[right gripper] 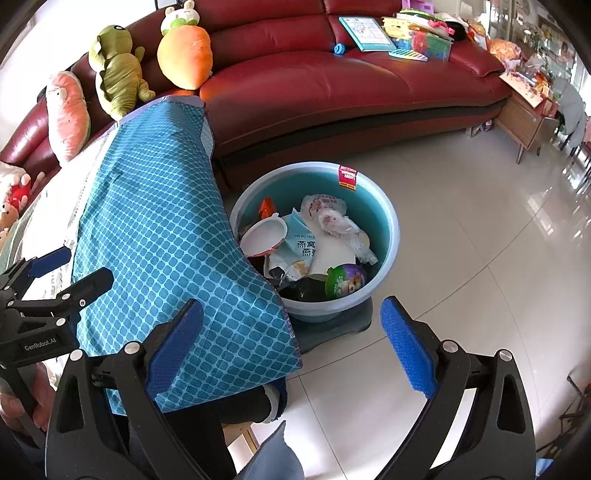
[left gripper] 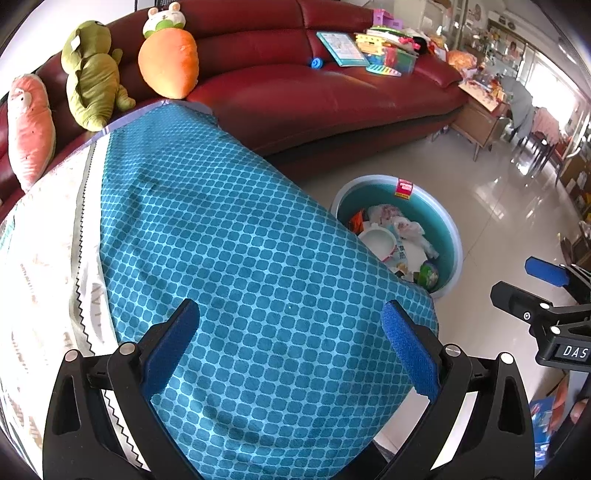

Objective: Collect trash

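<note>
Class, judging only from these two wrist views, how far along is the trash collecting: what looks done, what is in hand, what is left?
Done: the basin on the floor already holds wrappers, a white bowl and a green-lidded tub. In hand: nothing; the left gripper and right gripper both stand open. Left: no loose trash shows on the blue cloth, so the job looks nearly finished.

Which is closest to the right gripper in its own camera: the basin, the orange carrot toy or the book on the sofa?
From the right gripper:
1. Basin, on the floor just ahead.
2. Carrot toy, on the sofa, left.
3. Book, on the sofa seat, far right.
</note>
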Motion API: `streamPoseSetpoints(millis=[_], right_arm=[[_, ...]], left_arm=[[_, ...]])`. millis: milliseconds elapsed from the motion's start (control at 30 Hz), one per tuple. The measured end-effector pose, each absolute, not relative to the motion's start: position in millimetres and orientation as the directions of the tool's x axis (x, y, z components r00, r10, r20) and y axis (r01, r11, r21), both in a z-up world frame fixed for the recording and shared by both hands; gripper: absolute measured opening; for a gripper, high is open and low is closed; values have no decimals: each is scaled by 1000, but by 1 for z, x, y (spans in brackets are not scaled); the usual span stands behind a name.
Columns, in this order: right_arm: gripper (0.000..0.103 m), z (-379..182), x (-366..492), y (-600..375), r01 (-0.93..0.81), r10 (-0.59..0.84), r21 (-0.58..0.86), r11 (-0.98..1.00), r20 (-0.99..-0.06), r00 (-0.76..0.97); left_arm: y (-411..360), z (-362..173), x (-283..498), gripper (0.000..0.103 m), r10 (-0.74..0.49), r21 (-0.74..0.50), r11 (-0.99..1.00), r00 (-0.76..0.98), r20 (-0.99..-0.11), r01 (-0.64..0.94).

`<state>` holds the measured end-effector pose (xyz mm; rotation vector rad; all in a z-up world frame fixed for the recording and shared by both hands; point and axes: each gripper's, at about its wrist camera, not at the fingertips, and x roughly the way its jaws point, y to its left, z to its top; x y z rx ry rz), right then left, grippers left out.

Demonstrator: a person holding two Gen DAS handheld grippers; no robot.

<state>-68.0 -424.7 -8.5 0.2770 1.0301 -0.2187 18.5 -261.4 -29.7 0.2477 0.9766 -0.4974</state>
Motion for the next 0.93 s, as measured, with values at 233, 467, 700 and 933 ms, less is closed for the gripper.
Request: streamPoseSetpoints(millis=[233, 467, 700, 933], right_arm=[[93, -12, -66, -425, 307, -50, 121, 944, -867, 496], [93, -12, -63, -428, 310, -49, 124, 943, -867, 496], [93, -12, -62, -431, 316, -44, 133, 939, -867, 496], [93, -12, -63, -434, 323, -44, 138, 936, -866, 498]], left_arm=[[-261, -31, 20, 99, -283, -19, 863, 453, -846, 504], [-262, -33, 22, 99, -274, -13, 864, 448, -851, 504], [-265, -34, 23, 99, -262, 0, 863, 448, -855, 506], [-269, -42, 23, 99, -269, -14, 849, 409, -872, 529]])
